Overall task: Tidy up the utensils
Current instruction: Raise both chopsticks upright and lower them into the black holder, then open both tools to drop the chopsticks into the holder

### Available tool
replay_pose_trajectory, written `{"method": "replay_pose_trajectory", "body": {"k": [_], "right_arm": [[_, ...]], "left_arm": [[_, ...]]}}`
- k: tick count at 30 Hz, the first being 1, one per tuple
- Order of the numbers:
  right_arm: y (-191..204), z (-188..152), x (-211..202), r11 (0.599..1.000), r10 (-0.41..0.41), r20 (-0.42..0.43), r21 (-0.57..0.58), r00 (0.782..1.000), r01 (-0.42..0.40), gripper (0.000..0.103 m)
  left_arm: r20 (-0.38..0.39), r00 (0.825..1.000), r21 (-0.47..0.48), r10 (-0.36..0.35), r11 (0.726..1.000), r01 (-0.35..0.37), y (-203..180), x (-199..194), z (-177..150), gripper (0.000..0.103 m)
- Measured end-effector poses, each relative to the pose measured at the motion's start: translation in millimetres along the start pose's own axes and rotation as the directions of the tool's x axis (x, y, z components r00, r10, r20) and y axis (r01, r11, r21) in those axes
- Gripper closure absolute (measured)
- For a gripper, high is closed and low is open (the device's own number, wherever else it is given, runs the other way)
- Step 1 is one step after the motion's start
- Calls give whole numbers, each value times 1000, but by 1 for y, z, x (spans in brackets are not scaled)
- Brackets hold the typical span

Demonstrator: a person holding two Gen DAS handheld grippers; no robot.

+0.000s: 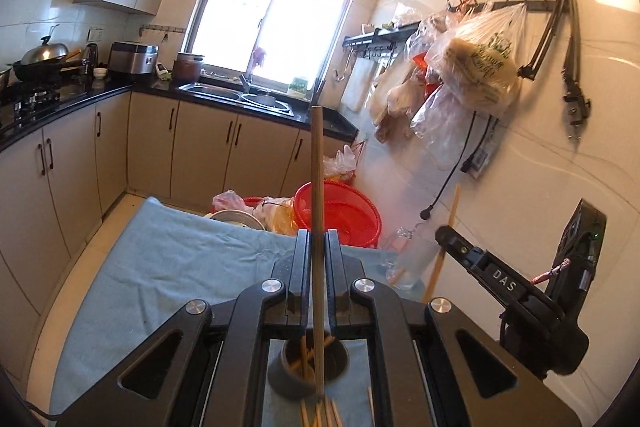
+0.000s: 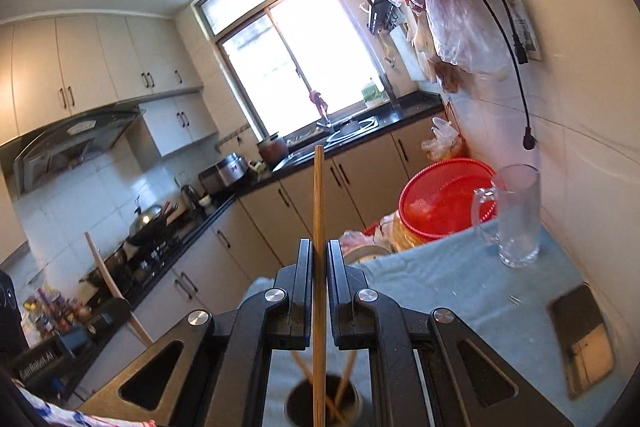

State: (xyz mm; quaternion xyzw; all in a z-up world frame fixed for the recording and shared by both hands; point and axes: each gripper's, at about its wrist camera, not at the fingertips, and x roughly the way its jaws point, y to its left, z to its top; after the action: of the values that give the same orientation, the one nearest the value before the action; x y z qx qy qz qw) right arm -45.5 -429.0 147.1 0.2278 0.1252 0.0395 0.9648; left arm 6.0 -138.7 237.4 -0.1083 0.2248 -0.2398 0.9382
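Two chopsticks, one clamped upright in the left gripper [image 1: 318,247], one in the right gripper [image 2: 319,255], each pointing toward 12 o'clock above a dark cup [image 1: 308,367] holding several more on the blue cloth [image 1: 168,267].

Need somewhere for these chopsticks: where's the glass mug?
Right wrist view, right side: the glass mug stands upright on the blue cloth, beside the red basket.

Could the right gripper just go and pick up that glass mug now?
Probably not yet: the right gripper is shut on a chopstick. The path over the blue cloth to the glass mug looks free.
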Motion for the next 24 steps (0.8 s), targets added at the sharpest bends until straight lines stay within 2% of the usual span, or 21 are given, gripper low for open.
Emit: {"method": "replay_pose_trajectory", "body": {"k": [4,7,11,15,19,21,23,24], "right_arm": [[6,-2,25,1000,-13,26,-23,1000,14,96],[12,-8,43,995,-50,43,-86,998,54,96],[8,-23,60,990,-76,17,-115,997,78,96],[1,-35,68,989,-82,-29,-122,996,78,96],[1,-43,68,989,-77,-56,-132,995,69,95],[0,-45,67,990,-73,-70,-126,995,64,91],[1,-45,62,991,-69,-77,-116,995,60,80],[2,-45,60,991,-70,-74,-117,995,61,79]], "left_arm": [[-14,1000,8,15,1000,-15,1,34,0,97],[-27,999,14,23,1000,-23,4,54,-5,97],[-79,996,27,38,999,-36,8,78,-18,97],[-98,994,27,43,999,-40,10,82,-26,97],[-86,994,28,60,998,-58,10,74,-28,97],[-92,994,22,56,998,-55,10,69,-28,97],[-97,993,17,61,998,-60,10,65,-30,96],[-99,993,14,64,998,-63,11,62,-30,96]]}}
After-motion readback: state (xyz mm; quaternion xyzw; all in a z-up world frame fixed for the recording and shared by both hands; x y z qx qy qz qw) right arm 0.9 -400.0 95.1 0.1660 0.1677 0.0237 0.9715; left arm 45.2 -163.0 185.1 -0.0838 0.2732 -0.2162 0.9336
